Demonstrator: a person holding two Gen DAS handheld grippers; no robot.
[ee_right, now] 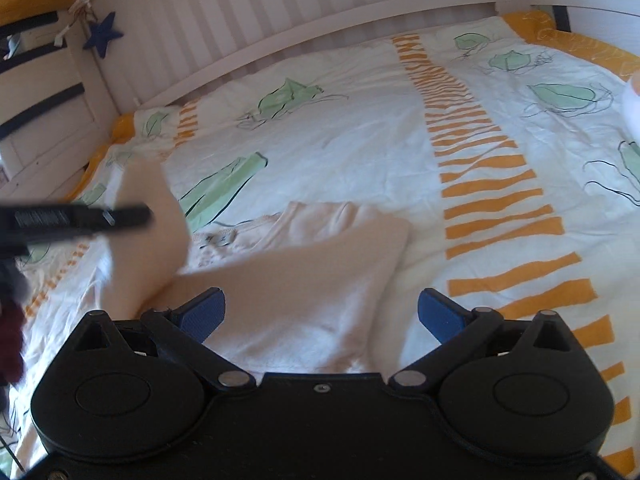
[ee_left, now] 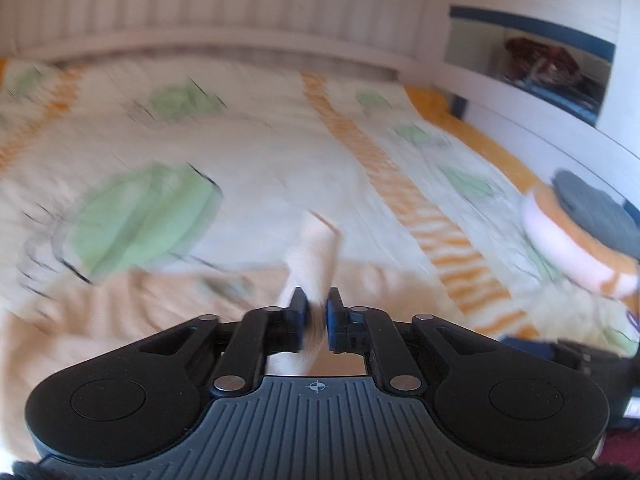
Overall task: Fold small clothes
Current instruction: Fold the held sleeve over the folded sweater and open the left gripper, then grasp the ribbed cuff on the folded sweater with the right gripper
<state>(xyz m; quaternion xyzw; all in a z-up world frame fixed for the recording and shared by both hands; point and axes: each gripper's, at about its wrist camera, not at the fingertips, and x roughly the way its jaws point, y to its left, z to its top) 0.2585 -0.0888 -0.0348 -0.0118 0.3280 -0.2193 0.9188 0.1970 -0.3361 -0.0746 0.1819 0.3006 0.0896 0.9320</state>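
Observation:
A small peach garment (ee_right: 304, 272) lies on the bed, partly folded. My left gripper (ee_left: 317, 312) is shut on one of its sleeves (ee_left: 316, 248) and holds it lifted above the bed; the left wrist view is blurred by motion. In the right wrist view that lifted sleeve (ee_right: 148, 232) hangs at the left under the left gripper's black body (ee_right: 76, 218). My right gripper (ee_right: 320, 312) is open and empty just above the garment's near part.
The bed cover (ee_right: 360, 128) is white with orange stripes and green leaves. A stack of folded clothes (ee_left: 584, 232) sits at the right of the bed. A white slatted headboard (ee_right: 280, 12) runs along the back. Shelves (ee_left: 552, 64) stand at the right.

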